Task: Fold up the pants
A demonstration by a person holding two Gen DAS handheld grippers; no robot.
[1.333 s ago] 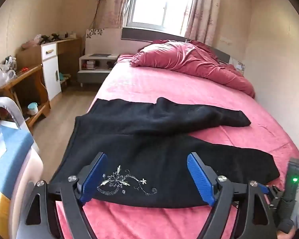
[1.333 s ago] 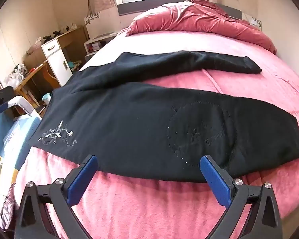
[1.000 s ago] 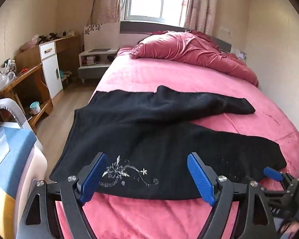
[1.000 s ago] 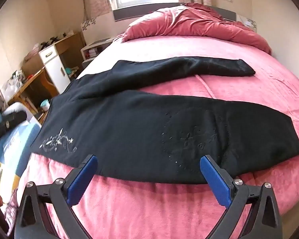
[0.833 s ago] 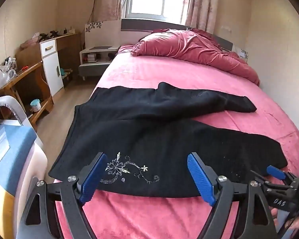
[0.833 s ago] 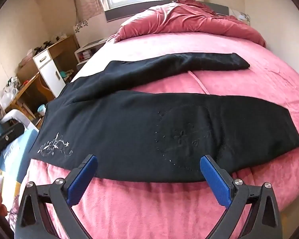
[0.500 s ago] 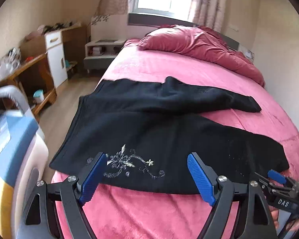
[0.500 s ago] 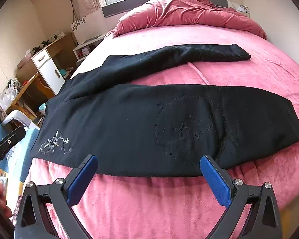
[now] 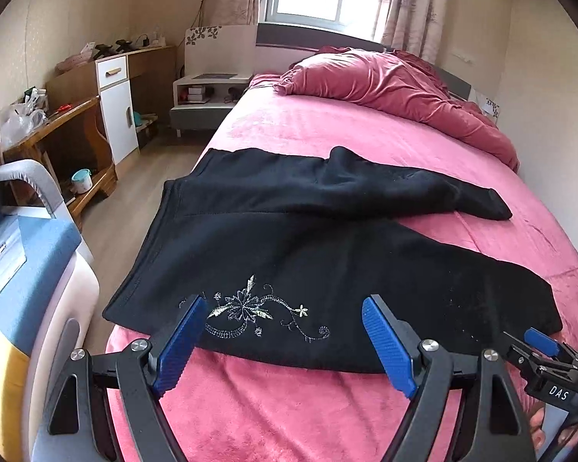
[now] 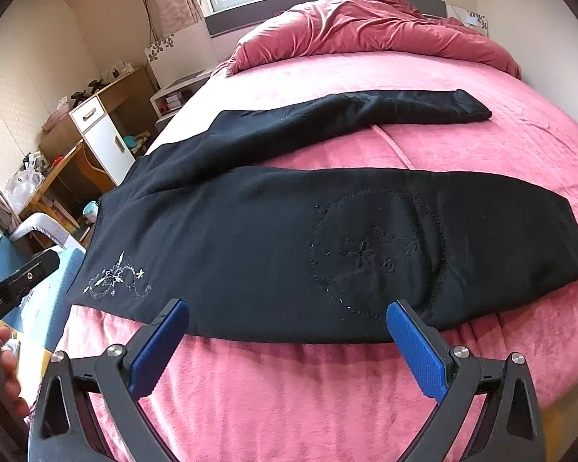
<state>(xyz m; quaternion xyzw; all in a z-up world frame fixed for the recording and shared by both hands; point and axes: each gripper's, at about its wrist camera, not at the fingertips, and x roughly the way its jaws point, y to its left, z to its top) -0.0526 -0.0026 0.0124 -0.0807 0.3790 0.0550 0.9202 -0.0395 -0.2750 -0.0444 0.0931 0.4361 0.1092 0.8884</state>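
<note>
Black pants (image 9: 320, 254) (image 10: 289, 231) lie spread on the pink bed (image 9: 327, 131) (image 10: 481, 138), waistband toward the left edge, both legs running right and splayed apart. A pale flower embroidery (image 9: 254, 312) (image 10: 115, 277) marks the near hip. My left gripper (image 9: 285, 338) hovers open over the near hem by the embroidery, nothing between its blue pads. My right gripper (image 10: 289, 342) hangs open above the near edge of the closer leg, also empty. The right gripper's tip (image 9: 539, 340) shows at the lower right of the left wrist view.
A crumpled red duvet (image 9: 397, 88) (image 10: 370, 27) lies at the head of the bed under the window. Left of the bed are wooden flooring (image 9: 142, 192), a desk with a white cabinet (image 9: 115, 104), a nightstand (image 9: 204, 96) and a blue-topped unit (image 9: 27, 254). A wall runs along the bed's right side.
Both grippers have drawn back and risen slightly toward the foot of the bed, so the pants sit farther ahead. The pants have not moved. Both grippers stay open.
</note>
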